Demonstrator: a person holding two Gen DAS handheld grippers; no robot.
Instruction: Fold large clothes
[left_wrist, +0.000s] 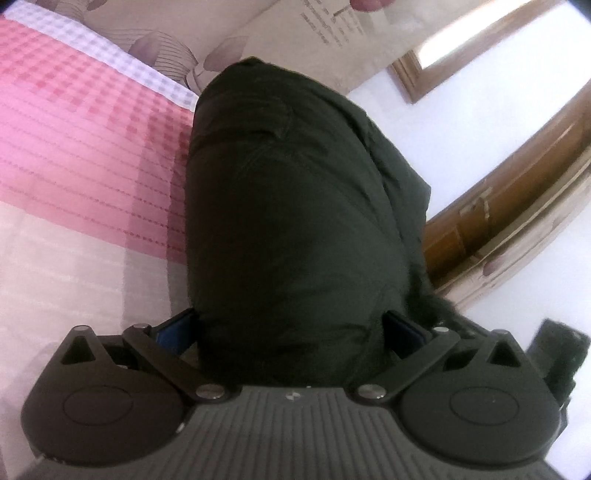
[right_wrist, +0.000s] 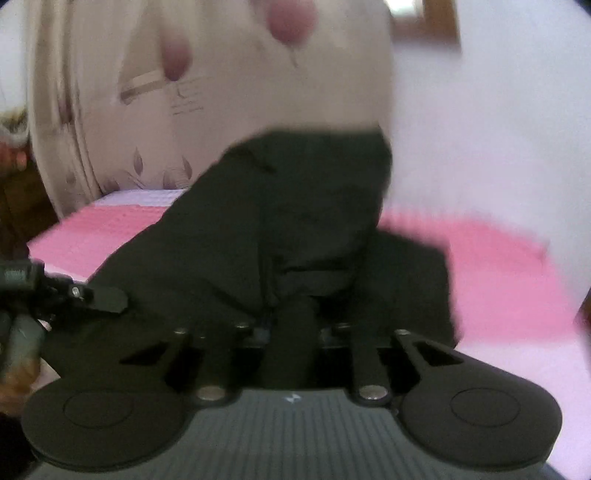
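Observation:
A large black padded garment (left_wrist: 288, 206) fills the middle of the left wrist view and hangs lifted over the pink bed. My left gripper (left_wrist: 290, 332) is shut on a thick bunch of it, with blue pads (left_wrist: 173, 330) showing at each side. In the blurred right wrist view the same black garment (right_wrist: 295, 229) drapes down to the bed. My right gripper (right_wrist: 291, 332) is shut on a narrow fold of it. The left gripper (right_wrist: 92, 295) shows at the left edge there.
The bed has a pink checked cover (left_wrist: 81, 147) with a paler band nearer me. A beige padded headboard with leaf prints (right_wrist: 184, 92) stands behind. A wooden frame (left_wrist: 517, 184) and white wall lie to the right.

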